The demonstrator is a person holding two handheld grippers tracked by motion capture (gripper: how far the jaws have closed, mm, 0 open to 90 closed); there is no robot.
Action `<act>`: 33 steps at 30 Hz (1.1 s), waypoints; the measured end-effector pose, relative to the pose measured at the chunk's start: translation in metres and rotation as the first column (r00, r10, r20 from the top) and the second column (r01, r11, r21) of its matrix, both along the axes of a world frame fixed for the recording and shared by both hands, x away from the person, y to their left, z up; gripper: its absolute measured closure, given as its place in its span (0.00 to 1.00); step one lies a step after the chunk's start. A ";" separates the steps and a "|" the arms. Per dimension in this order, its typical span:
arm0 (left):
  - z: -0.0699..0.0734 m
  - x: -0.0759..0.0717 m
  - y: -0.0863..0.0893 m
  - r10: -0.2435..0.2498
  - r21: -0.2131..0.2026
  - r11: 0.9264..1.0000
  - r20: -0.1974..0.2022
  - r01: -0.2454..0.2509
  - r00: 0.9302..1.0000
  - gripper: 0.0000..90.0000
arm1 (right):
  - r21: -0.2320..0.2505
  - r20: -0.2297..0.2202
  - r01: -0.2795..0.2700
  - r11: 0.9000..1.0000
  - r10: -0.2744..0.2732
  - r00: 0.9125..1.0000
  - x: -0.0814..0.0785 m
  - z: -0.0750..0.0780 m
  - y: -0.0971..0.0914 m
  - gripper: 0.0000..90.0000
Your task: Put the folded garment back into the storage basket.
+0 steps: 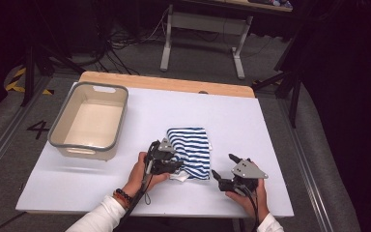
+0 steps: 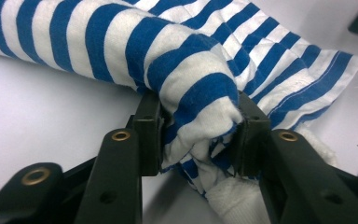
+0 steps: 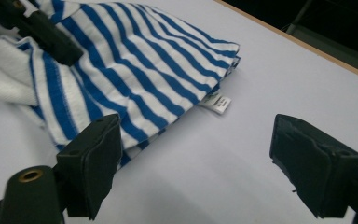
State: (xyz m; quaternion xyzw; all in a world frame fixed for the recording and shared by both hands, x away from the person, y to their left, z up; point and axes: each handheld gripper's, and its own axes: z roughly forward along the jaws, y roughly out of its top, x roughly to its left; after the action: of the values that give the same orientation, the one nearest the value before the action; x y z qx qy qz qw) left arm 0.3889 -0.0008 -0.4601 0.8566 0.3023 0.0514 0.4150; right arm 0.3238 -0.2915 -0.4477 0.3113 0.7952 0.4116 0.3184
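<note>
Your left gripper (image 2: 198,140) is clamping the striped cloth's (image 1: 191,150) bunched corner at lower centre. Keep that bite deep while lifting. Your right gripper (image 3: 219,163) is waiting, jaws apart.

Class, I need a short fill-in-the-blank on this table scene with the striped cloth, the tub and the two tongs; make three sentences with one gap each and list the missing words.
1. The left tongs are closed on a bunched fold of the blue and white ____ cloth.
2. The right tongs stand ____, with bare table between the jaws.
3. The grey-rimmed tub on the table's left side has ____ inside it.

Missing words: striped; open; nothing
</note>
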 end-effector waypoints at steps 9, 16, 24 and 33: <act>0.004 -0.001 0.009 -0.031 0.028 0.999 0.007 0.031 0.999 0.74 | 0.071 -0.026 0.010 0.997 -0.008 1.000 0.038 0.024 0.003 0.17; 0.005 -0.004 0.024 -0.050 0.039 0.998 -0.006 0.050 0.999 0.74 | 0.062 -0.094 -0.016 0.998 0.022 0.995 0.073 0.025 0.024 0.17; 0.005 -0.004 0.034 -0.064 0.042 0.997 -0.011 0.065 0.998 0.73 | 0.064 -0.219 -0.064 0.996 0.076 0.973 0.121 0.012 0.060 0.12; 0.004 -0.006 0.033 -0.067 0.055 0.996 0.012 0.066 0.998 0.73 | 0.034 -0.337 -0.103 0.994 0.108 0.935 0.148 -0.010 0.084 0.07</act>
State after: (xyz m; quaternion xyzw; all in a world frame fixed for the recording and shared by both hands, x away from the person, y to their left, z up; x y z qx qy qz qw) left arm 0.3833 0.0323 -0.4565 0.8768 0.2693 0.0515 0.3950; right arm 0.4720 -0.2078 -0.4573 0.3368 0.8503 0.3748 0.1522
